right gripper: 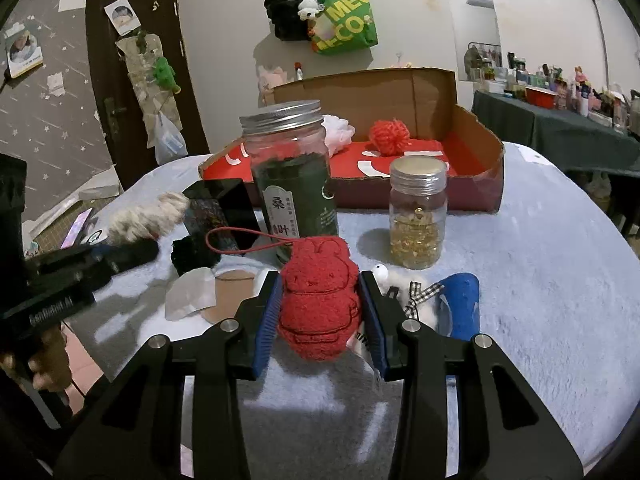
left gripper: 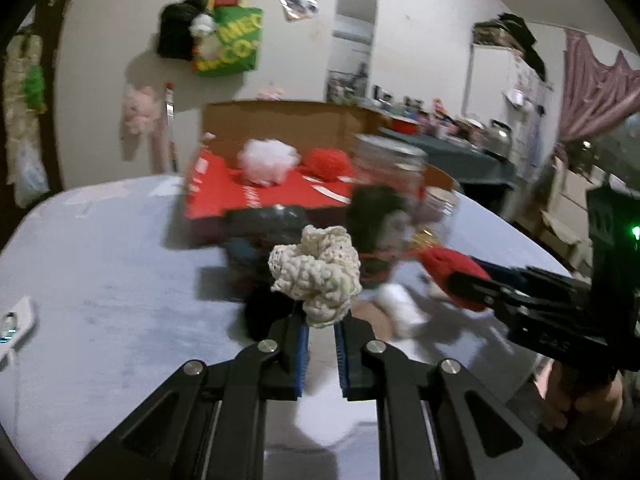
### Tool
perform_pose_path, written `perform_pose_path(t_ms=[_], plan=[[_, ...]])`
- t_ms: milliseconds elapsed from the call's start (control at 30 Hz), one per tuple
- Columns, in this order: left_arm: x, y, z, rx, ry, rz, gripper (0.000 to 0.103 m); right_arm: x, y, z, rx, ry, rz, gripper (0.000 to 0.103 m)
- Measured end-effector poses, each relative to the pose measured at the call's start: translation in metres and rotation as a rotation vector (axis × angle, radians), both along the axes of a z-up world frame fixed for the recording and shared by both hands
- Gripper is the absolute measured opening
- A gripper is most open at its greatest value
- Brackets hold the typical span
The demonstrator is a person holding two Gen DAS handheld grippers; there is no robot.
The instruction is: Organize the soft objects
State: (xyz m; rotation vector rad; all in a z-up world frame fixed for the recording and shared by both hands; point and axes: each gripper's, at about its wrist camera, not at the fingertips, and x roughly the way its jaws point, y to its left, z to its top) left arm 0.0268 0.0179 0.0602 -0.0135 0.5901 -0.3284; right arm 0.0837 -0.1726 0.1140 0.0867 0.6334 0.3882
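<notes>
**Both tongs clamped on soft things above a crowded tabletop**

The left tongs [left gripper: 321,322] are pinched almost fully together on a cream crocheted bundle [left gripper: 318,276], which sits at the fingertips, lifted clear of the tabletop [left gripper: 100,280]. The right tongs [right gripper: 324,312] are closed part-way on a red plush toy [right gripper: 318,300], both blue pads pressed to its sides; its red loop cord [right gripper: 240,240] trails off toward the tall jar.

Straight ahead of the right tongs stand a tall jar with a green label [right gripper: 294,184] and a small jar of golden beads [right gripper: 418,216], well apart from each other, with a lane of bare cloth between them. Behind both lies the open cardboard box [right gripper: 480,184], red inside, its near wall low and its back flap upright. A white puff [right gripper: 340,130] and a red yarn ball [right gripper: 390,136] rest in it.

Left of the tall jar, a dark box [right gripper: 224,212] and a black woolly lump [right gripper: 192,254] crowd the surface, with a pale paper scrap [right gripper: 190,292] and a tan disc [right gripper: 228,292] just below. To the right of the right tongs lie a small white fluffy toy with a checked ribbon [right gripper: 416,292] and a blue felt piece [right gripper: 460,304], touching or nearly so. The right side of the tabletop is open up to its curved edge. In the left wrist view the near-left cloth is open too, with a white device [left gripper: 16,322] at the edge.
</notes>
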Motion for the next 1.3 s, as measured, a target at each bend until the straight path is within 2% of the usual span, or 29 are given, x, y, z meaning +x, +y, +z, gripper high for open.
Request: perform_pose_path(t_ms=[300,533,900,933,1100,1300], plan=[[0.006,-0.014,-0.01,0.019,0.035,-0.026,0.012,-0.002,-0.007,-0.002,0.003,0.0,-0.013,0.037],[0.005,0.008,-0.001,-0.01,0.054,0.005,0.012,-0.004,-0.018,0.004,0.018,0.004,-0.024,0.037],[0.01,0.05,0.004,0.058,0.077,0.105,0.009,-0.001,-0.046,0.01,0.031,0.035,-0.067,0.037],[0.013,0.054,0.004,0.054,0.086,0.104,0.006,0.001,-0.049,0.011,0.034,0.043,-0.072,0.037],[0.017,0.062,0.004,0.03,0.104,0.062,0.004,0.005,-0.06,0.011,0.039,0.061,-0.088,0.037],[0.016,0.066,-0.004,0.05,0.124,0.061,0.004,0.005,-0.062,0.009,0.025,0.066,-0.081,0.037]])
